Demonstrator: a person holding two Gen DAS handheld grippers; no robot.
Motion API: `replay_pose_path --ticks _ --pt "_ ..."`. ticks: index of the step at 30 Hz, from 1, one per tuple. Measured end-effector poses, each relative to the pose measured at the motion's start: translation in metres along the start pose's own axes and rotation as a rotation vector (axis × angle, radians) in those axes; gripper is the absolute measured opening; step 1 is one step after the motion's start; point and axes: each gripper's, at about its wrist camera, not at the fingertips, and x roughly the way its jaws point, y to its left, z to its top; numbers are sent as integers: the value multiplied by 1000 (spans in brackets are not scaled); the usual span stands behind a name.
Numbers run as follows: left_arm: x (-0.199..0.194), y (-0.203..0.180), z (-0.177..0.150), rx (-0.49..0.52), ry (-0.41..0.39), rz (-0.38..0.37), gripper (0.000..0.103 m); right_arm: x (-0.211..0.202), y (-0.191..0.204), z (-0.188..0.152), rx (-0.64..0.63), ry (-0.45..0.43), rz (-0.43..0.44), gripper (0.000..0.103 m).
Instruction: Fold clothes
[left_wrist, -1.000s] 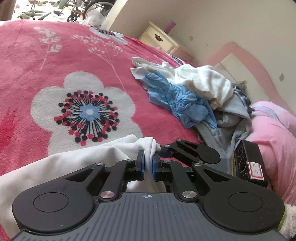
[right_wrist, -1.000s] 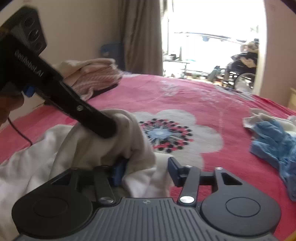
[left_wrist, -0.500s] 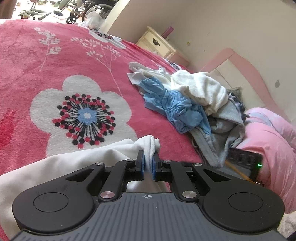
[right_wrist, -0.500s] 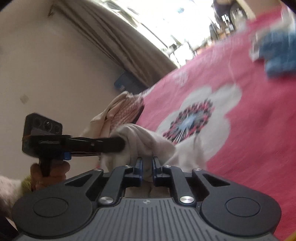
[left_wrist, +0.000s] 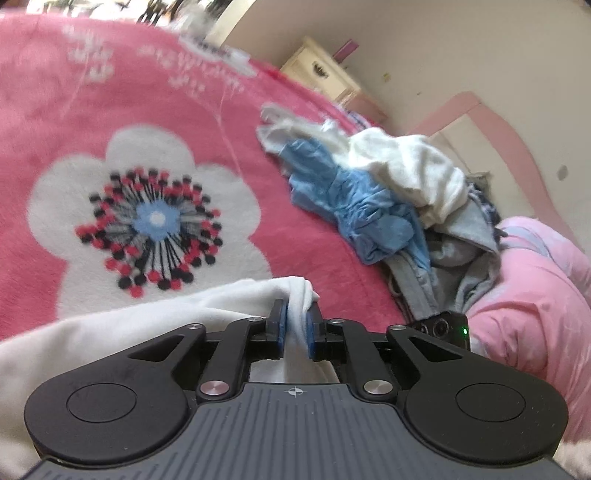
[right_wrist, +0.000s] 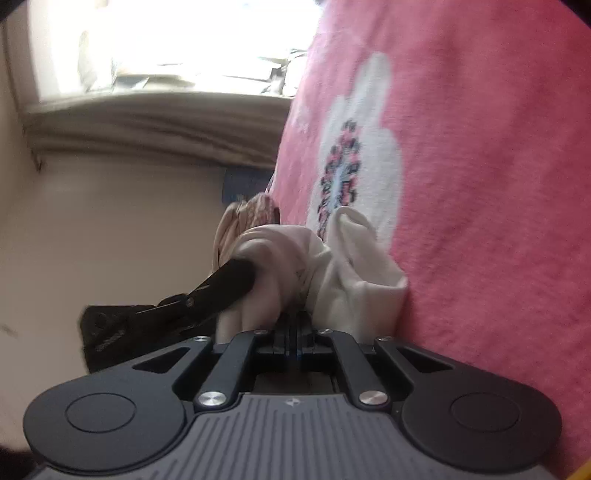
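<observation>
Left wrist view: left gripper (left_wrist: 295, 328) pinching a bunched fold of the white garment (left_wrist: 122, 328) at the near edge of the pink blanket (left_wrist: 92, 92). Right gripper (right_wrist: 294, 332) pressed tight on the same cloth (right_wrist: 354, 280). Could slip from either thin pinch if tugged apart. Heap of clothes (left_wrist: 388, 199) toward the right edge. Garment too crumpled to tell its long axis or heading

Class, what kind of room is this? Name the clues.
Most likely a bedroom: a pink floral blanket covers a bed, with a pink headboard, a cream nightstand and a clothes pile.
</observation>
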Motion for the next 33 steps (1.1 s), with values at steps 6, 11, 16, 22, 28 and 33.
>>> replay_pose_path --ticks 6,11,16,22,28,33 --pt "23 9 6 -63 16 -10 22 -49 0 -8 14 -111 -52 38" --pt "28 14 9 -95 22 -18 25 -71 20 -26 -71 -128 -43 47" --pt "27 10 9 -82 15 -15 29 -56 27 -34 -104 -70 -104 27" --pt "-4 2 14 -47 -67 -18 35 -42 17 -37 -42 -49 -174 18" --pt "3 -30 -5 255 -25 172 34 -42 19 -43 -3 -61 -271 32" --pt "30 -48 -24 499 -29 345 35 -66 51 -73 -162 -39 -451 36"
